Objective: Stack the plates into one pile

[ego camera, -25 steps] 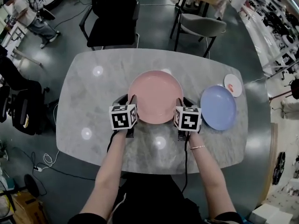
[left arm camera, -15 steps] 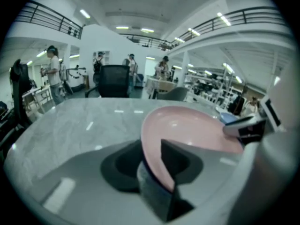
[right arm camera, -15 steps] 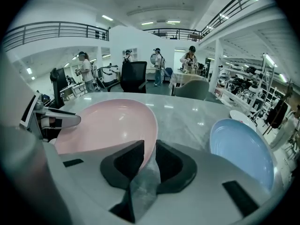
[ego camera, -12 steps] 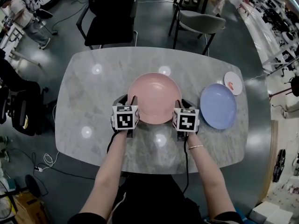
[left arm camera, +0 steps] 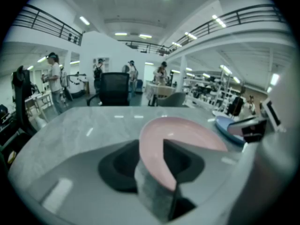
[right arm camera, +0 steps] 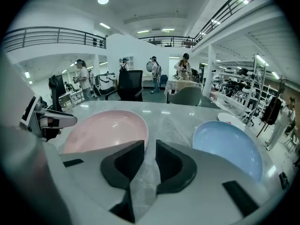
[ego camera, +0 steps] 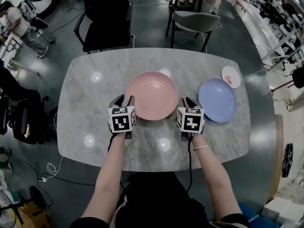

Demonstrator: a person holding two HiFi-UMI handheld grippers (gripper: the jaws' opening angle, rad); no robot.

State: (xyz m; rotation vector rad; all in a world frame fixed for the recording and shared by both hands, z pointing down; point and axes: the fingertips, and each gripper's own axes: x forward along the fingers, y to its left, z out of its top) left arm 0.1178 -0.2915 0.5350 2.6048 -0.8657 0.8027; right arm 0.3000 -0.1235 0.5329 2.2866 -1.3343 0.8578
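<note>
Table (ego camera: 85,94): pale marble top with rounded corners; three plates on it, none stacked.
Left gripper (ego camera: 128,100): at the pink plate's left rim, marker cube on top. The jaws are wide and opening. The plate's rim runs between them, and the pads do not clamp it.
Pink plate (ego camera: 152,95): the largest; lies flat at the middle of the table, between the two grippers. Its left edge is inside the left jaws, its right edge just beside the right gripper.
Right gripper (ego camera: 184,103): just off the pink plate's right rim. The jaws stand a narrow gap apart. Only bare table shows through the gap, and the rim lies outside the left jaw. Holds nothing.
Blue plate (ego camera: 217,100): flat on the table to the right of the right gripper, apart from the pink plate.
Small white plate (ego camera: 231,76): near the table's far right edge, just beyond the blue plate; it has a reddish mark on it.
Pile: not yet begun; each plate lies on its own.
</note>
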